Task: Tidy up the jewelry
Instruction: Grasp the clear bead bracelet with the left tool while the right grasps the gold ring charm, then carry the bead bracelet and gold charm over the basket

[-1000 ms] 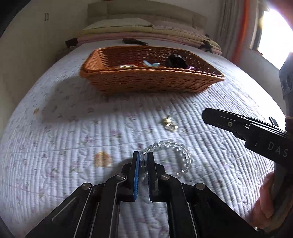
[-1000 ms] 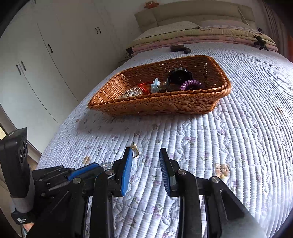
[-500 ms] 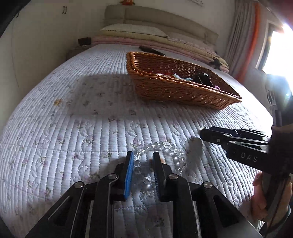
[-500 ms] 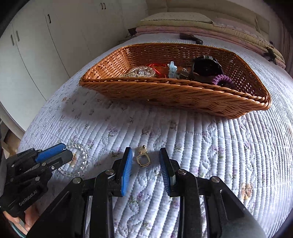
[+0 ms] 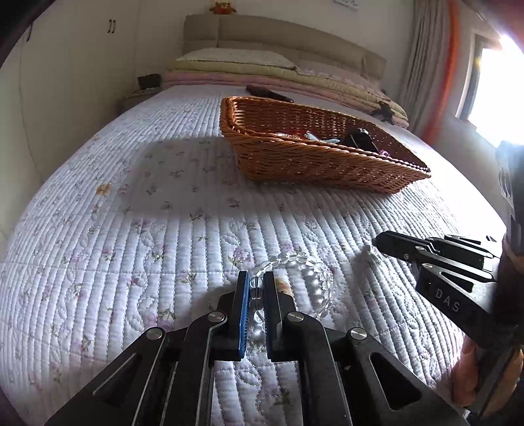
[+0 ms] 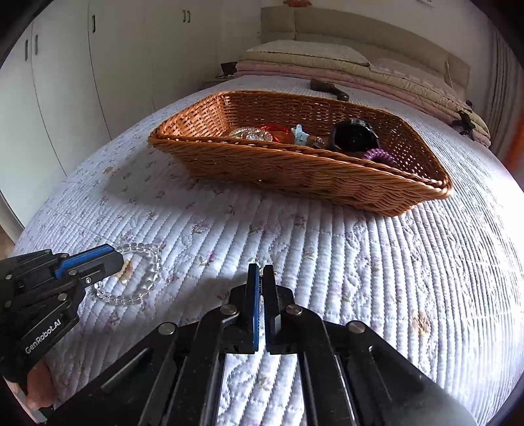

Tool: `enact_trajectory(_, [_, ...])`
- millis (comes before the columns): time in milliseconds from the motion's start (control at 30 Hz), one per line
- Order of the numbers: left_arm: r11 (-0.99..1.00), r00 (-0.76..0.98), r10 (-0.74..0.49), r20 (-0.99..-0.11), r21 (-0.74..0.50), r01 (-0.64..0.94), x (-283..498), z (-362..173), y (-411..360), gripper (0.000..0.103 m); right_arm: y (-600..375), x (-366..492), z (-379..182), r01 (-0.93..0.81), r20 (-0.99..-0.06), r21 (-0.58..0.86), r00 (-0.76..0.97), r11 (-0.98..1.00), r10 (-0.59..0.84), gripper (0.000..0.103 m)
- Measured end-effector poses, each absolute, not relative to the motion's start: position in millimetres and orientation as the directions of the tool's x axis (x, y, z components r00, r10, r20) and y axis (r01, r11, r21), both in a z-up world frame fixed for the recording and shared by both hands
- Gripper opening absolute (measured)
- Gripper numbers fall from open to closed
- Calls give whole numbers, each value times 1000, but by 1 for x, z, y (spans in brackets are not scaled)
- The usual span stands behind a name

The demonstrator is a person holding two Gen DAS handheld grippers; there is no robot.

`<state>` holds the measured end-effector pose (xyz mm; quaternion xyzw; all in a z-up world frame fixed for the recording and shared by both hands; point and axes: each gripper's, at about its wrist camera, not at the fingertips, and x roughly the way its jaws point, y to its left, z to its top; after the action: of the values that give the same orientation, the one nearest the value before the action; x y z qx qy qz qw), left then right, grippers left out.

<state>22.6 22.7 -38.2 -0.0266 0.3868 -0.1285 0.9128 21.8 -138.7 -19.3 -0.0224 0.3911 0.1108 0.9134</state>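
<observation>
Two hand-held grippers are down at the near edge of the bed, both mine. My left hand-held gripper [image 5: 256, 288] has its jaws pinched on the clear bead bracelet [image 5: 312, 280]: a couple of beads sit squeezed between the blue pad and the black one, and the rest of the loop lies on the quilt [image 5: 131, 229] just to the right of the fingertips. My right hand-held gripper [image 6: 261, 277] is closed almost completely, with only a thin slit between its pads. A small gold glint shows right at its tips, but I cannot tell whether the little clasp is caught there or only lies beneath them. From the left wrist view that right one comes in from the side, its tip close to the bracelet but not touching it, and my hand [image 5: 484, 377] shows below it.

Further up the bed stands the wicker basket [image 6: 294, 170], well apart from both grippers. Inside it I see a clear sparkly piece [image 6: 250, 133], something red [image 6: 278, 129], a pale blue charm [image 6: 299, 134], a black round thing [image 6: 353, 139] and a purple coil [image 6: 380, 154]. Beyond it lie folded blankets [image 6: 376, 78], a pillow [image 6: 308, 52] and the headboard [image 6: 360, 26].
</observation>
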Motion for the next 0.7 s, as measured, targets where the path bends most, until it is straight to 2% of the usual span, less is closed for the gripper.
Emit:
enact_trajectory(167, [958,705,-278,-653,-135,252,10,-25,19,8,-161,4,-11,-222,-679,141,687,965,258,2])
enact_trajectory(367, [958,689,-279,-670,-138,253,14,-32,18,8,-178,1,-7,-225,-647,231,691,947,322,3])
enact_trajectory(700, [947,709,-310,-633,-142,287,4,-27,17,8,-202,-7,-1,-281,-534,381,711,881,458,3])
